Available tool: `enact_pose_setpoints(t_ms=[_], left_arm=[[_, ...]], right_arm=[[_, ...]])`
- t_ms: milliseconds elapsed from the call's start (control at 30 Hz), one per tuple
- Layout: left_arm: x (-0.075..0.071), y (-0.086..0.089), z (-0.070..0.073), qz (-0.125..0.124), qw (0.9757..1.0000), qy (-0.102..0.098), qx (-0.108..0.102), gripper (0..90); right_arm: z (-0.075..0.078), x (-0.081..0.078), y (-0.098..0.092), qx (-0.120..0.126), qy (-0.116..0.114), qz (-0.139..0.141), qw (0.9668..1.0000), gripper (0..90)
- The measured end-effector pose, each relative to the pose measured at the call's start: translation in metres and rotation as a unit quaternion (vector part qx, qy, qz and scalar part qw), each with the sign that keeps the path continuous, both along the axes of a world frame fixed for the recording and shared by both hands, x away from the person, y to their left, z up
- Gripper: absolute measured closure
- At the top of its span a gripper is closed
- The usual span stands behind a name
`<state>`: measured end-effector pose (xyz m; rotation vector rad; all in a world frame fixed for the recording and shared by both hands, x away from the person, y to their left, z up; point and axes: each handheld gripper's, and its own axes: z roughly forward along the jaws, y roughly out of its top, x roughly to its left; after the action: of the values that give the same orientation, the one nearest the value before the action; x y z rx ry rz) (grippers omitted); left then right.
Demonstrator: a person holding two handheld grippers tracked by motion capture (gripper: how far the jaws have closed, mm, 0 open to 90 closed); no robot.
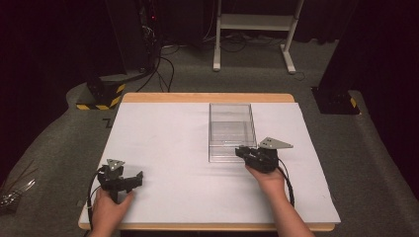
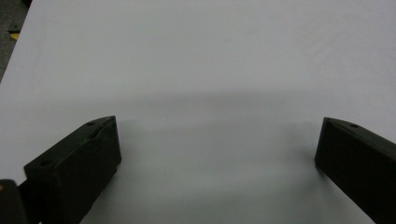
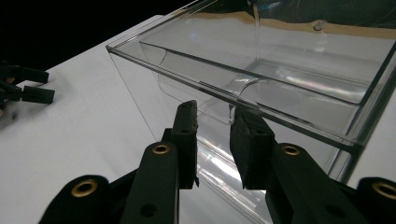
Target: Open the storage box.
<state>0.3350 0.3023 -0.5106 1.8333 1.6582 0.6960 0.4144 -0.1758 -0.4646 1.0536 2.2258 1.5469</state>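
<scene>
A: Where is the clear plastic box (image 1: 231, 131)?

B: On the white bench (image 1: 163, 143), toward its far side. I have the right hand-held gripper (image 3: 214, 123) at the box's near wall, jaws narrowed with a gap left between them, either side of a curved tab on that wall. I cannot tell whether the pads (image 3: 187, 126) press it.

A: And the other one?

B: My left hand-held gripper (image 1: 121, 178) sits well apart from the box, near the bench's front edge, jaws spread wide over bare bench.
</scene>
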Motion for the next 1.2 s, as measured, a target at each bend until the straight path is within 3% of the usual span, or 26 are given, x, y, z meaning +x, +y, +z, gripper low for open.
enact_pose_setpoints(t_ms=[533,1200], left_arm=[[0.000,0.000,0.000,-0.001,1.0000,0.000,0.001,0.4],[0.000,0.000,0.000,-0.001,1.0000,0.000,0.001,0.4]], right_arm=[[-0.005,0.007,-0.003,0.015,-0.006,0.027,0.9995,76.1],[-0.010,0.014,-0.015,0.047,-0.003,0.075,0.9961,81.1]])
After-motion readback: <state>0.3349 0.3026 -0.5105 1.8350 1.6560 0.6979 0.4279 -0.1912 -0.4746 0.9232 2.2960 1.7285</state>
